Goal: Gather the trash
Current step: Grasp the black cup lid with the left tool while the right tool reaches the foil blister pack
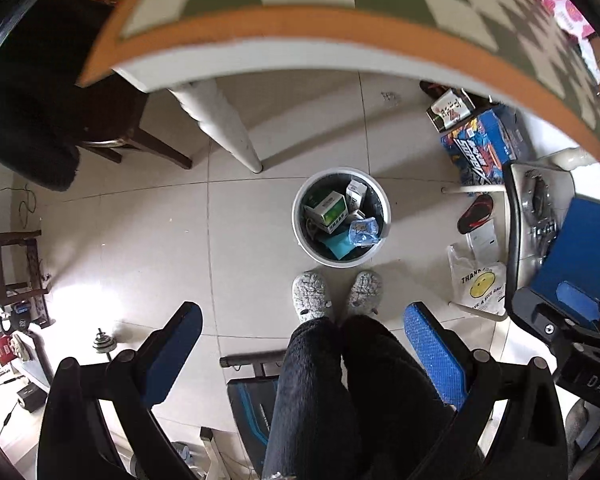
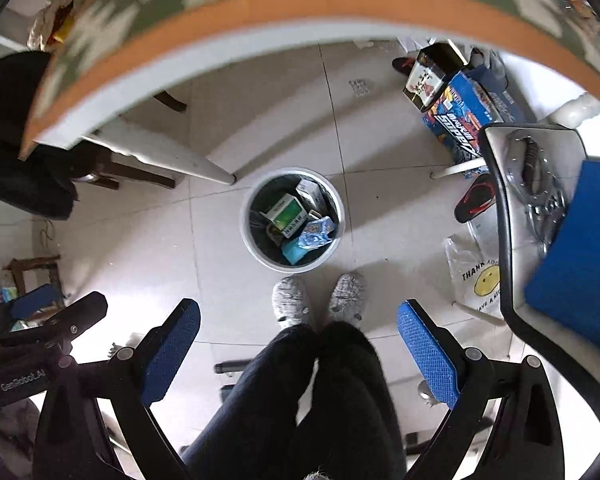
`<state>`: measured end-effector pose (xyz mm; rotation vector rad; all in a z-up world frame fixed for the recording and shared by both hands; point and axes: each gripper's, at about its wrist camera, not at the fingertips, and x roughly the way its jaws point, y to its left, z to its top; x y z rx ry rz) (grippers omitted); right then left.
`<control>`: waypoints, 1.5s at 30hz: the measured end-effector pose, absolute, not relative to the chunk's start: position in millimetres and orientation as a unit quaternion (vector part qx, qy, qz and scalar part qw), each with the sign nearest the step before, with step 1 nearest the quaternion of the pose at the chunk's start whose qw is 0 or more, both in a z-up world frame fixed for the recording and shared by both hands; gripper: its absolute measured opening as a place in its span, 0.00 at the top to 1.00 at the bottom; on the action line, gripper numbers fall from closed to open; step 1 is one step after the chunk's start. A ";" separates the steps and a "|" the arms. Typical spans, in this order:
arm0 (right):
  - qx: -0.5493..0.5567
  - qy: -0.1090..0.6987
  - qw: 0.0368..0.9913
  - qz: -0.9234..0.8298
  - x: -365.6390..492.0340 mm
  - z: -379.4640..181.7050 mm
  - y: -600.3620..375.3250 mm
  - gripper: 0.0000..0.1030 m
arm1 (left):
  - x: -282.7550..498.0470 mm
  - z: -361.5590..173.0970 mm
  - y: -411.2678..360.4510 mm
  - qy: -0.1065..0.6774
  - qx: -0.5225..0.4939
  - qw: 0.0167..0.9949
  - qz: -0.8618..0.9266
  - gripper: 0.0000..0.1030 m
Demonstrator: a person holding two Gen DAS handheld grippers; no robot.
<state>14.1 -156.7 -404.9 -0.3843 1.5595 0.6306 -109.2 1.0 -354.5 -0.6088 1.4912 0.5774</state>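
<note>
Both the left gripper (image 1: 304, 344) and the right gripper (image 2: 300, 340) are held spread and empty. The trash bin (image 1: 384, 216), part filled with cartons, is seen straight ahead below both, slightly nearer the right gripper's centreline.

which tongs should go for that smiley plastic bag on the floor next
Right, probably. The smiley bag lies on the person's right, beside the white bin. Both right tongs and left tongs hang open and empty.
</note>
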 end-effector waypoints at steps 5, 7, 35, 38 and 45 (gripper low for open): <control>-0.144 0.673 0.669 0.282 19.6 -335.2 -152.4 0.03 | -103.8 -302.1 10.9 0.619 -0.255 0.691 0.271 0.00; -0.131 0.662 0.681 0.284 27.5 -312.9 -147.3 0.03 | -93.5 -282.7 24.1 0.599 -0.248 0.706 0.286 0.00; -0.138 0.638 0.703 0.281 490.8 -315.7 176.4 0.03 | 227.6 -307.0 306.0 0.581 -0.246 0.584 0.511 0.00; -0.163 0.634 0.702 0.280 531.2 -339.8 226.4 0.06 | 247.2 -328.7 327.9 0.595 -0.254 0.562 0.515 0.00; -0.207 0.637 0.685 0.287 566.6 -388.2 302.6 0.26 | 276.4 -343.3 346.0 0.608 -0.263 0.552 0.507 0.00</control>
